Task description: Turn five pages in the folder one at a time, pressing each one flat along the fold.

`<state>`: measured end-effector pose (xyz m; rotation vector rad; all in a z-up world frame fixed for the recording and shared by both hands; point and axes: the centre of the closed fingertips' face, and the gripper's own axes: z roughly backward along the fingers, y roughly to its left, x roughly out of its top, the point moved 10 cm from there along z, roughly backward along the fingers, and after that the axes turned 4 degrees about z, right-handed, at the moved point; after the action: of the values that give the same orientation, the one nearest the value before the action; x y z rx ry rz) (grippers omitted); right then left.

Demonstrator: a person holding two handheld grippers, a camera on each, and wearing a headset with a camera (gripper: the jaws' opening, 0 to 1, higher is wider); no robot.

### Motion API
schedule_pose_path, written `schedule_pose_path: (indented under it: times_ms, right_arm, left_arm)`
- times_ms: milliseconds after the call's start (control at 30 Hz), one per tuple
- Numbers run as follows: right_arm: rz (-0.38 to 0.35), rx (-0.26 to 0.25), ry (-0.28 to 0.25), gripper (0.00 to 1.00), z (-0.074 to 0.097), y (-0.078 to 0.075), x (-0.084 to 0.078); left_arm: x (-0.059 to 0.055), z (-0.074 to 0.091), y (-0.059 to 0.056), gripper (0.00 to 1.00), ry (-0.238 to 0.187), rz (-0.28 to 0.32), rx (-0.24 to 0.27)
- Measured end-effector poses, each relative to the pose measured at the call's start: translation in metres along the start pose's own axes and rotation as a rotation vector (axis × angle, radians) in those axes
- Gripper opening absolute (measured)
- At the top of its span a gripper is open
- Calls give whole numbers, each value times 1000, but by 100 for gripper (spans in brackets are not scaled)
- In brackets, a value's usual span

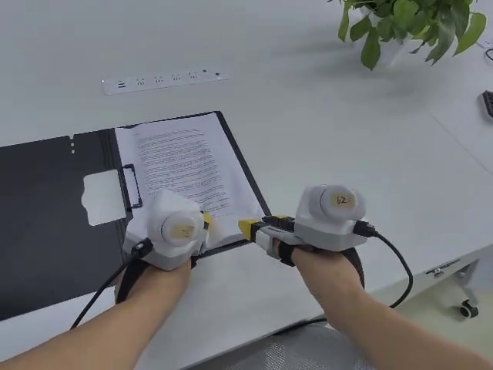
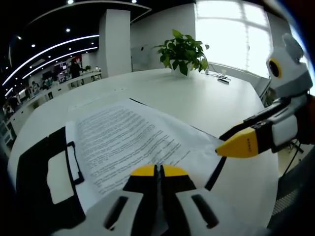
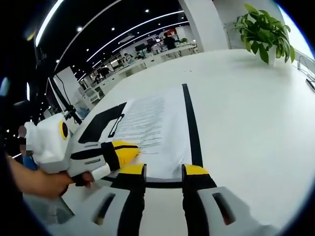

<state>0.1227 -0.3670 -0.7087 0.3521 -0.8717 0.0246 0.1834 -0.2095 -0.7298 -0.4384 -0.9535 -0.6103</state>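
The folder (image 1: 46, 223) lies open on the counter (image 1: 331, 116), printed page (image 1: 185, 162) on its right half. Head view adds 1 power strip (image 1: 166, 79) beyond it and 1 potted plant (image 1: 408, 23) far right. My left hand-held gripper (image 2: 158, 170) rests jaws together at the page's lower edge; paper caught or not, I cannot tell. My right hand-held gripper (image 3: 163, 170), jaws apart, points at the folder's lower right corner.

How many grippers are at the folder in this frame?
2. The left gripper is at the near edge of the page, jaws together. The right gripper is at the near right corner of the folder, jaws apart.
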Motion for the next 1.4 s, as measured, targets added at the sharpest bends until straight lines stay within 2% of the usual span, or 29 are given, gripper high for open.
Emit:
schedule_pose_path:
  times_ms: [133, 300, 367, 500, 567, 667, 733, 800, 967, 1000, 1033, 1067, 1133, 1233, 1300, 1333, 1400]
  right_arm:
    - [-18, -9, 1, 23, -3, -3, 0]
    - [-33, -23, -2, 11, -3, -9, 0]
    - [-41, -23, 1, 10, -3, -9, -1]
    - [-26, -52, 28, 1, -2, -11, -4]
    - [-55, -54, 27, 0, -3, -13, -4]
    - [-50, -60, 30, 0, -3, -11, -3]
    - [-72, -65, 30, 0, -3, -11, -3]
    - [-178, -52, 8, 0, -1, -11, -3]
    - [-291, -30, -46, 0, 7, -13, -1]
    - [-310, -22, -59, 0, 9, -12, 0]
    - [-338, -7, -73, 0, 10, -11, 1]
    - [-350, -3, -79, 0, 12, -11, 2]
    - [-384, 22, -113, 0, 15, -8, 6]
    - [-384, 52, -141, 0, 20, -1, 13]
    - [-388, 69, -155, 0, 22, 4, 17]
    - [-384, 77, -166, 0, 24, 7, 20]
    - [-378, 106, -190, 0, 28, 15, 26]
  left_arm:
    - [0, 0, 0, 1, -1, 3, -1]
    - [0, 0, 0, 1, -3, 1, -1]
    - [0, 0, 0, 1, -4, -2, -1]
    - [0, 0, 0, 1, -5, -3, 0]
    - [0, 0, 0, 1, -4, -1, -1]
    - [0, 0, 0, 1, -5, -3, -2]
    - [0, 0, 0, 1, -5, -3, -2]
    - [0, 0, 1, 1, -5, 1, -5]
    - [0, 0, 1, 1, -5, 10, -6]
    - [0, 0, 1, 1, -10, 22, -7]
    - [-1, 1, 1, 2, -25, 62, -15]
    - [-2, 1, 2, 2, -26, 74, -17]
    - [-1, 3, 3, 2, -18, 58, -23]
    - [1, 9, 4, 8, -7, 76, -36]
    - [2, 16, 7, 14, -6, 78, -29]
    - [2, 21, 9, 14, 3, 85, -31]
    - [2, 33, 15, 15, -18, 88, -22]
